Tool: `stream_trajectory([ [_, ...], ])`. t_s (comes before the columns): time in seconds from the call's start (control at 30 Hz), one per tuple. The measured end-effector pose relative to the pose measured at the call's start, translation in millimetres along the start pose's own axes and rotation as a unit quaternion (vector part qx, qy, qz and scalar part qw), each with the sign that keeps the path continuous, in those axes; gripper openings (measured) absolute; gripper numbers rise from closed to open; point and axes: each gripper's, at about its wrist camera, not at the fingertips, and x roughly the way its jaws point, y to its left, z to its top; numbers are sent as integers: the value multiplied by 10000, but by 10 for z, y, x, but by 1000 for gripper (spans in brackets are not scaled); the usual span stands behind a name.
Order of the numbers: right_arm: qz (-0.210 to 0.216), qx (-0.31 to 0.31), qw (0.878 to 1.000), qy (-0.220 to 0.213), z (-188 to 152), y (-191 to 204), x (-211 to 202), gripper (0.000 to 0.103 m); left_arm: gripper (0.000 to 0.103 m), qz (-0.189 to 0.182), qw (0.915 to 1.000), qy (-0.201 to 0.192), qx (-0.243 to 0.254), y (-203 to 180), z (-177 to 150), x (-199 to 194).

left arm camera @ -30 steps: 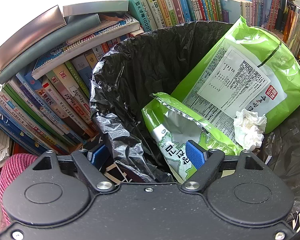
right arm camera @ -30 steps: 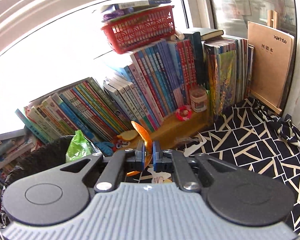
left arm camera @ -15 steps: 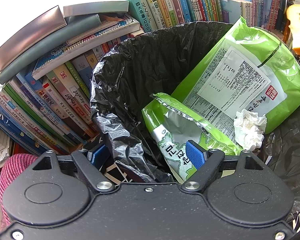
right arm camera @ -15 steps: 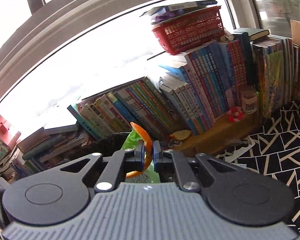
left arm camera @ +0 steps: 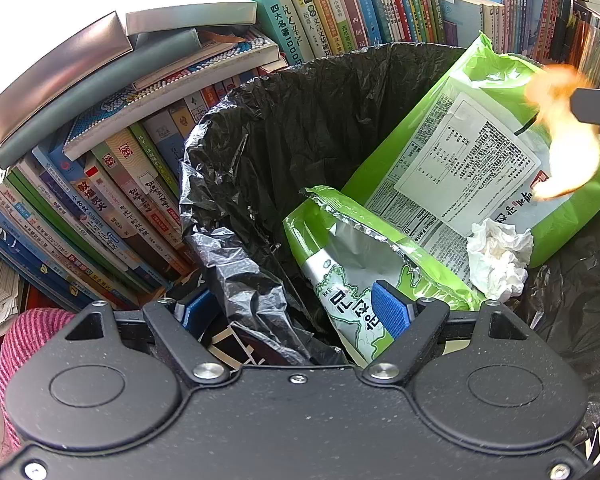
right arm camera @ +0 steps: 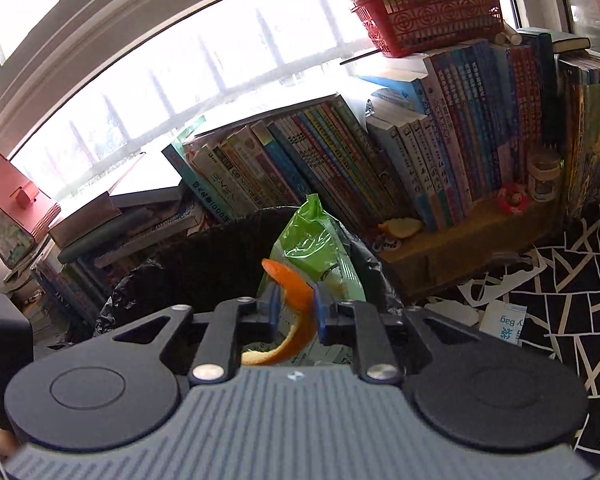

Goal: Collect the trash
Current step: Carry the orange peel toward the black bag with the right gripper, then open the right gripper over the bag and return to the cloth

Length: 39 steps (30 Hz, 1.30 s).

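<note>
A bin lined with a black bag (left arm camera: 300, 120) holds a large green snack bag (left arm camera: 460, 168), a smaller torn-open green bag (left arm camera: 360, 256) and a crumpled white tissue (left arm camera: 498, 260). My left gripper (left arm camera: 292, 312) is open, and its fingers straddle the liner's near rim. A curled orange peel (right arm camera: 296, 300) sits loosely between the parted fingers of my right gripper (right arm camera: 297, 308), just over the bin (right arm camera: 204, 272). In the left wrist view the peel (left arm camera: 568, 140) is blurred above the large bag, beside a right finger (left arm camera: 596, 108).
Rows of books (left arm camera: 112, 184) crowd the bin's left and far sides. A red basket (right arm camera: 428, 12) sits on top of the books. Another peel piece (right arm camera: 400, 226) lies on a wooden ledge. A black-and-white patterned cloth (right arm camera: 560, 280) with a white packet (right arm camera: 504, 320) spreads to the right.
My right gripper carried the peel leftward over the bin, and its fingers have parted around it. The left gripper and the bin's contents have not moved.
</note>
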Motion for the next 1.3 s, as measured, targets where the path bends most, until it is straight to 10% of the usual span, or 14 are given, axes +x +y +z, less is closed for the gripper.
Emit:
stream_trajectory([
  [0.73, -975, 904, 9873, -872, 176, -537, -319, 82, 87, 33, 10000, -36, 7, -34, -6, -12],
  [1.13, -2055, 2311, 9477, 793, -128, -1284, 122, 82, 88, 52, 10000, -55, 20, -37, -6, -14],
  [1.3, -2085, 3112, 9118, 1683, -462, -1647, 447, 82, 88, 46, 10000, -56, 28, -32, -7, -12],
])
